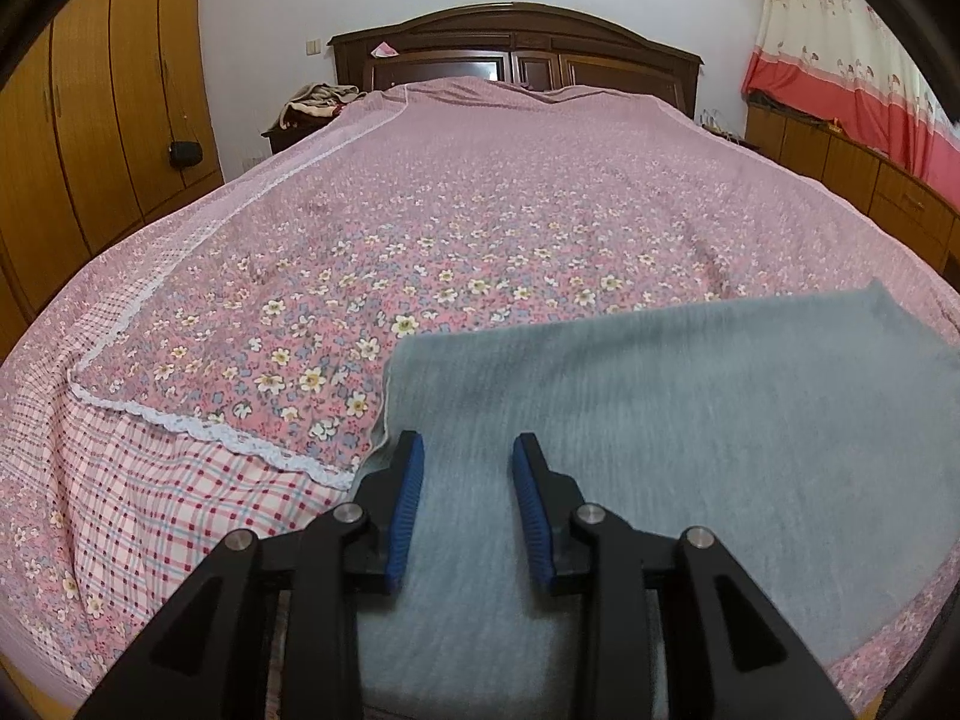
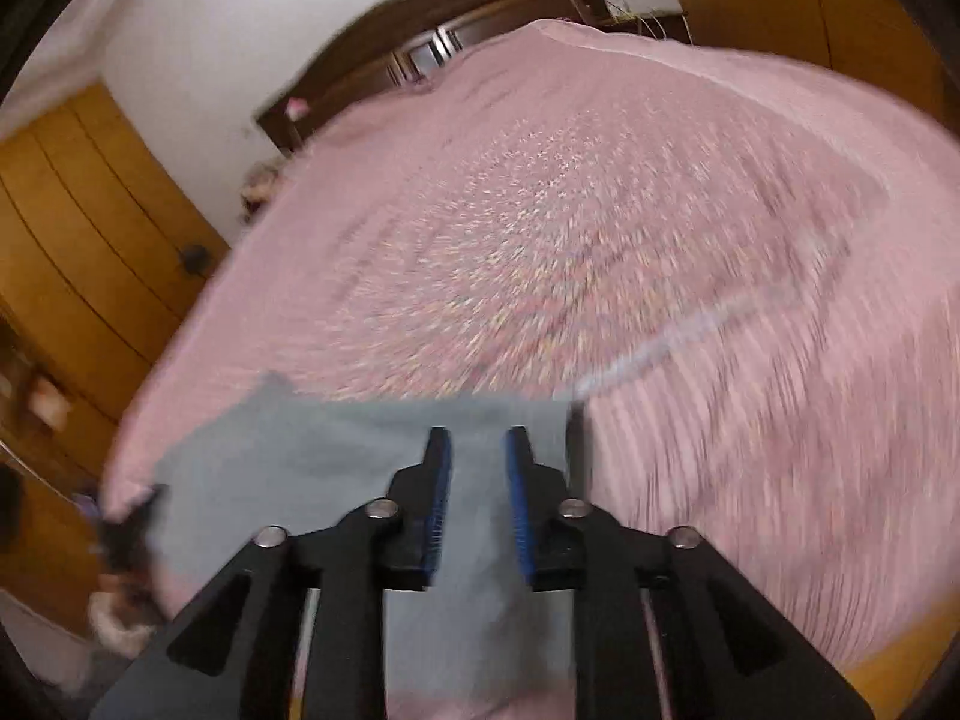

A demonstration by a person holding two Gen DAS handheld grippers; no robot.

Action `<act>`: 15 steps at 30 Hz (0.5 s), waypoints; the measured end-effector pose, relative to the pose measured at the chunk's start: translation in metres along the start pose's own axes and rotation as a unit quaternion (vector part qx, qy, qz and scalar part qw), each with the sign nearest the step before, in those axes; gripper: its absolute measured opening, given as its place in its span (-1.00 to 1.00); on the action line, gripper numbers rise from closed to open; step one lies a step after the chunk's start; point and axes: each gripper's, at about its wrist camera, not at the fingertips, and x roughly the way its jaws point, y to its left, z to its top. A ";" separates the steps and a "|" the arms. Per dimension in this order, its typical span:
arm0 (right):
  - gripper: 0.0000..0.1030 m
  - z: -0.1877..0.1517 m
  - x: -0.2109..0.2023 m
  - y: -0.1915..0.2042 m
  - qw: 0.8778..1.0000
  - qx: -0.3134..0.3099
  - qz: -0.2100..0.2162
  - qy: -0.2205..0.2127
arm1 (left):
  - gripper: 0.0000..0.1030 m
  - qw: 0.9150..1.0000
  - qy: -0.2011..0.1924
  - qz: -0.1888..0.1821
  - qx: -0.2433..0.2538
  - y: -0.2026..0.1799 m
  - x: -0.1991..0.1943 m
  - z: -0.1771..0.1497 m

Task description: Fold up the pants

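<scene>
Left wrist view first: my left gripper (image 1: pixel 468 450) is spread open with nothing between the blue pads (image 1: pixel 405 516), hanging just over the near left part of the grey pants (image 1: pixel 690 420). The pants lie flat on the near right side of the bed, a smooth grey slab with its left edge running right beside my left finger. Under them is the pink floral bedspread (image 1: pixel 480 210), which has a white lace trim (image 1: pixel 198 426) along its near left corner, and a red and pink plaid sheet (image 1: pixel 150 516) shows below that trim. At the far end there's a dark wooden headboard (image 1: pixel 516 48), some crumpled clothes (image 1: pixel 318 102) heaped at the far left beside it, an orange wooden wardrobe (image 1: pixel 102 120) down the left wall and a red and cream curtain (image 1: pixel 852 60) on the far right.

Right wrist view is pretty smeared with motion blur, so take it loosely. My right gripper (image 2: pixel 478 450) is also open, holding nothing, narrower gap than the other one, sitting above the near right part of the pants (image 2: pixel 336 456). From here the pants spread out to the left, with the far edge straight across just beyond my fingertips and the right edge just right of my right finger. The bedspread (image 2: pixel 600 210) fills the rest, and the headboard (image 2: pixel 432 30) and wardrobe (image 2: pixel 90 210) sit far left.
</scene>
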 end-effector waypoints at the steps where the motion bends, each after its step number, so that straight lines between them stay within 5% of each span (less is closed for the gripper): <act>1: 0.05 -0.011 0.000 -0.001 0.999 0.025 0.022 -0.001 | -0.36 1.000 -0.001 0.003 0.001 -0.002 0.000 0.000; 2: 0.28 -0.024 -0.008 -0.009 0.997 0.055 0.058 -0.001 | -0.36 1.000 -0.001 0.005 0.002 -0.003 0.000 0.000; 5: 0.49 -0.059 -0.016 -0.025 0.983 0.124 0.132 -0.010 | -0.36 1.000 -0.002 0.011 0.007 -0.008 0.001 0.000; 11: 0.60 -0.085 0.024 -0.048 0.977 0.180 0.109 0.025 | -0.36 1.000 -0.002 0.009 0.002 -0.012 0.002 0.000; 15: 0.63 -0.070 0.032 -0.042 0.971 0.188 0.145 0.013 | -0.36 1.000 -0.002 0.011 -0.001 -0.013 0.002 0.000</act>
